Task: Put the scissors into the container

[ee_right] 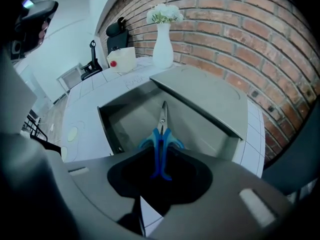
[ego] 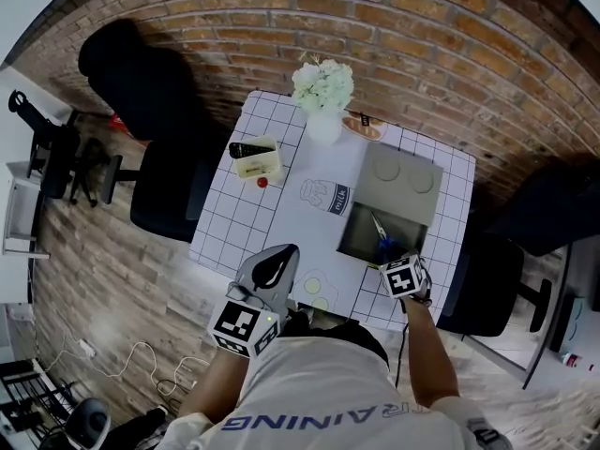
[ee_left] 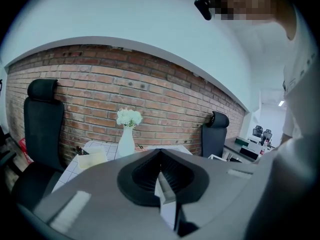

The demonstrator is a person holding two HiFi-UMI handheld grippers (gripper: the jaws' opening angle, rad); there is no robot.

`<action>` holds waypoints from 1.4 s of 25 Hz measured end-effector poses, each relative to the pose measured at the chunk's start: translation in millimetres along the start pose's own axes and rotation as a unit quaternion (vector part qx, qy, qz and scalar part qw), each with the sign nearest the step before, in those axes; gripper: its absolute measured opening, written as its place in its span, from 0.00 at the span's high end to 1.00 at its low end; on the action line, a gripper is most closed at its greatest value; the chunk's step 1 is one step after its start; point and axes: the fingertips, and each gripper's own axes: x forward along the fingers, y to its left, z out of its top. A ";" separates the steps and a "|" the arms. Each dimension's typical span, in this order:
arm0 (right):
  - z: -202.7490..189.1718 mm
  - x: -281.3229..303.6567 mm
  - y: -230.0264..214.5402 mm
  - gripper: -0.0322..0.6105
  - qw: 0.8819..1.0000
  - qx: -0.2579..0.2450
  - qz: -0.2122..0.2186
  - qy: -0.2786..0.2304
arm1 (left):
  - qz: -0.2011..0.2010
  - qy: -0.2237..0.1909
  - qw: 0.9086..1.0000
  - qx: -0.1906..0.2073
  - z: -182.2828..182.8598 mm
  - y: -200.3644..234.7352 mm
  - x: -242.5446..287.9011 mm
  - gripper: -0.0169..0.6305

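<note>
Brick wall [ego: 394,36] backs a small table [ego: 281,223] under a white gridded cloth, with dark office chairs [ego: 164,190] at both sides. On the person's right half of the table stands the grey container [ego: 349,237], open, its lid [ego: 403,178] lying just beyond it toward the wall. The right gripper [ego: 396,261] is at the container's near edge, and in the right gripper view its jaws are closed on the blue handles of the scissors [ee_right: 161,144]. The blades point forward and down over the container's bare floor. Whether the tips already touch that floor is hard to tell from either view. The left gripper [ego: 279,262] hangs low at the table's near edge, well apart from the container, its jaws together with nothing between them. The step in hand looks like the placing itself: the scissors are over the opening, not yet let go. The next move calls for lowering a little, then parting the jaws so the scissors lie flat inside, and lifting straight back over the near wall [ee_right: 107,126]. The opening is wide and empty, so there is room. The edges to mind are the near wall under the gripper and the lid's raised edge ahead of the tips. A vase [ego: 323,125] and a cream tub [ego: 258,162] stand well clear.
</note>
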 end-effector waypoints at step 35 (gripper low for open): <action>84.5 -401.9 -69.5 0.93 0.851 0.101 -0.114 -0.502 | -0.118 -0.141 0.980 0.073 105.1 -119.7 21.1 0.97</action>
